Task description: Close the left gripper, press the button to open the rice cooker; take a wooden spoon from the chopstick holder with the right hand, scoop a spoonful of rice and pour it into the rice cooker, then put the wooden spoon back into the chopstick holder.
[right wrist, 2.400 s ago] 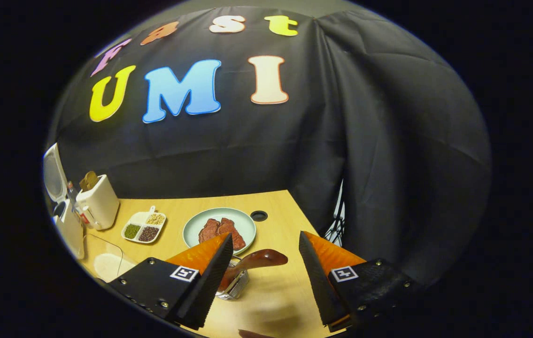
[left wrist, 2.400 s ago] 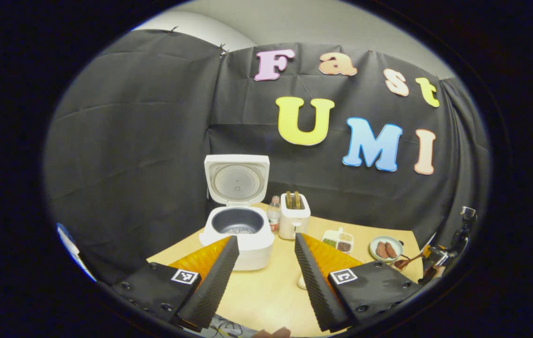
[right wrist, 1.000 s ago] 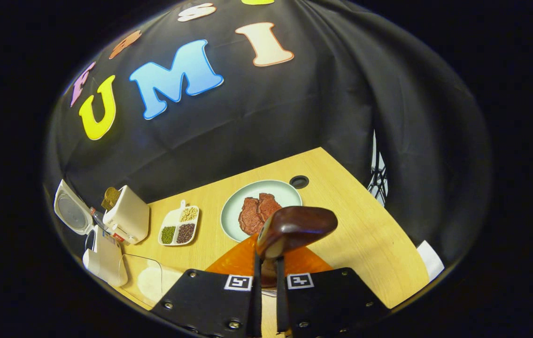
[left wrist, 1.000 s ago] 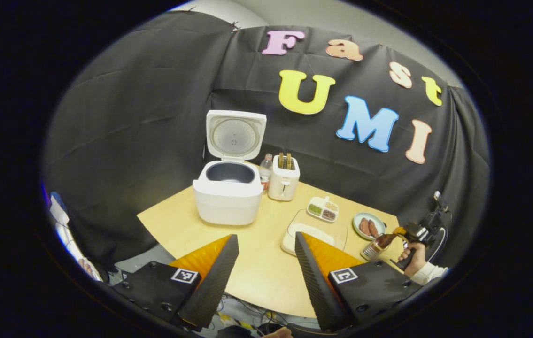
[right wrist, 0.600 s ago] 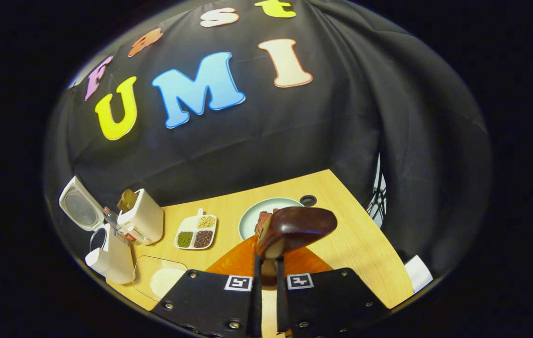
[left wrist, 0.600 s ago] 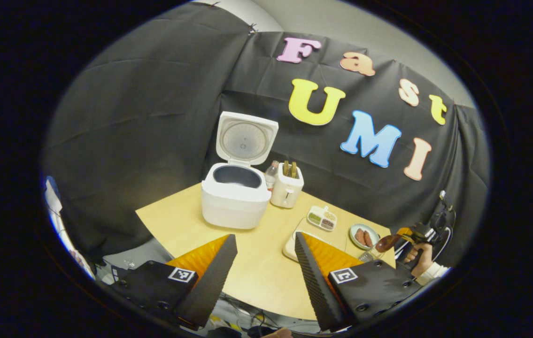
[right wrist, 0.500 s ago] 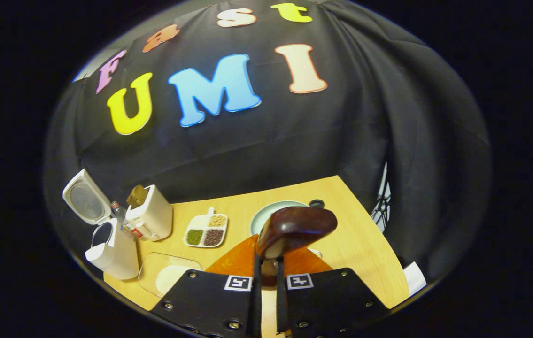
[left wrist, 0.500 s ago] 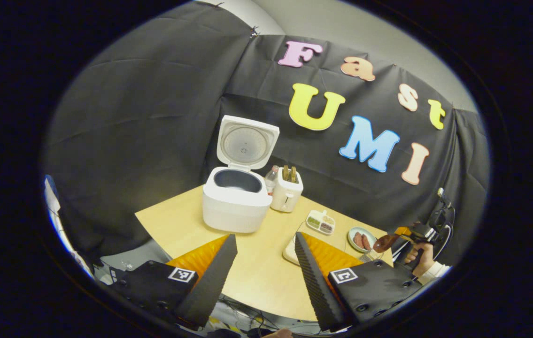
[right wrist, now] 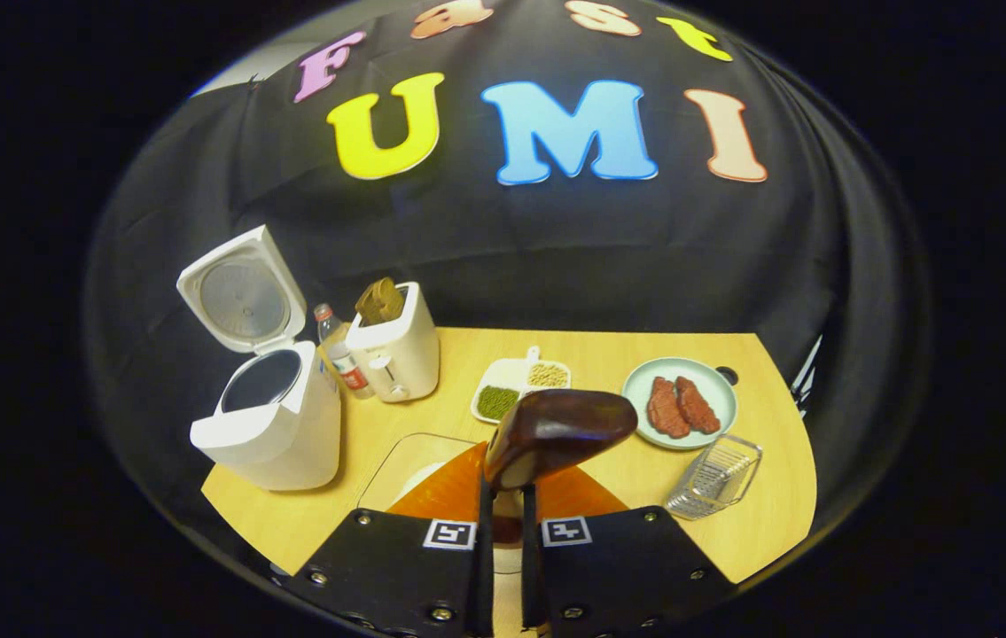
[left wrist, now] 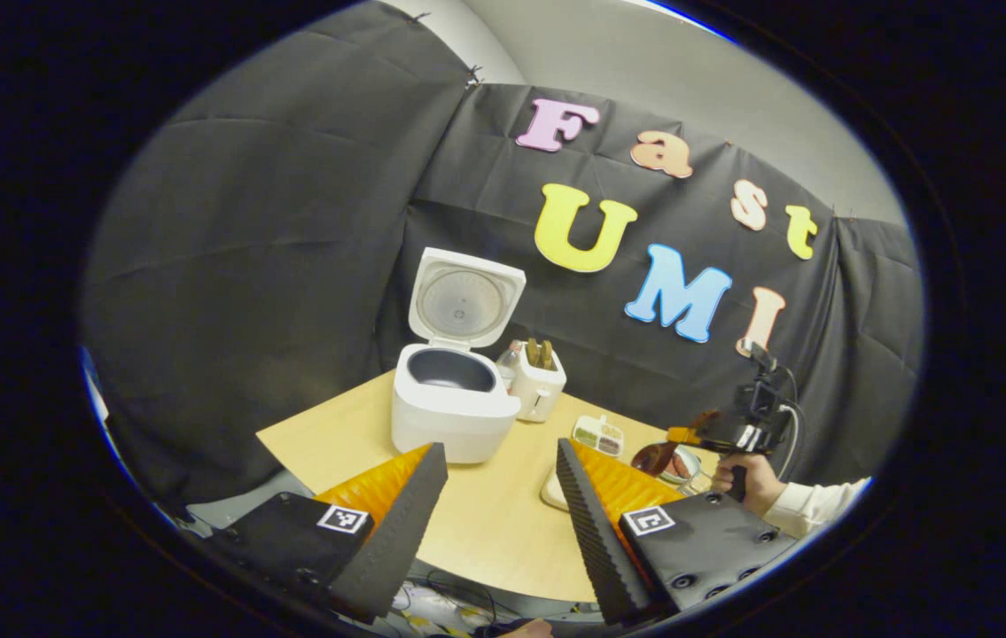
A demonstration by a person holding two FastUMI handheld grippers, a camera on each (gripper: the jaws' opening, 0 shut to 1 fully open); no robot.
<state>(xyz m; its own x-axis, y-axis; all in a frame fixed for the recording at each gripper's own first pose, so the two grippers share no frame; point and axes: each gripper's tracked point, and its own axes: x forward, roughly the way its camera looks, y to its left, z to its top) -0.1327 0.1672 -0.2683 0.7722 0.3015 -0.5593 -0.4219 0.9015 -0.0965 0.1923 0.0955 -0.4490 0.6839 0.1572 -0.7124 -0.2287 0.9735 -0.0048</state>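
Wooden spoon [right wrist: 557, 432] clamped by its handle in the closed right tool [right wrist: 503, 518], bowl end jutting forward and up, lifted clear of the wire chopstick holder [right wrist: 715, 478] lying to its right on the worktop [right wrist: 760, 523]. Glass rice dish [right wrist: 409, 461] just below and left of the spoon bowl, open rice cooker [right wrist: 276, 425] farther left. Left tool [left wrist: 498, 505] gaping and empty, well back from the cooker, so right hand far nearer for the scoop

My left gripper [left wrist: 494, 461] sits at the frame's bottom, jaws spread wide. My right gripper [right wrist: 503, 496], bottom centre, is clamped tight on a wooden spoon [right wrist: 558, 434].
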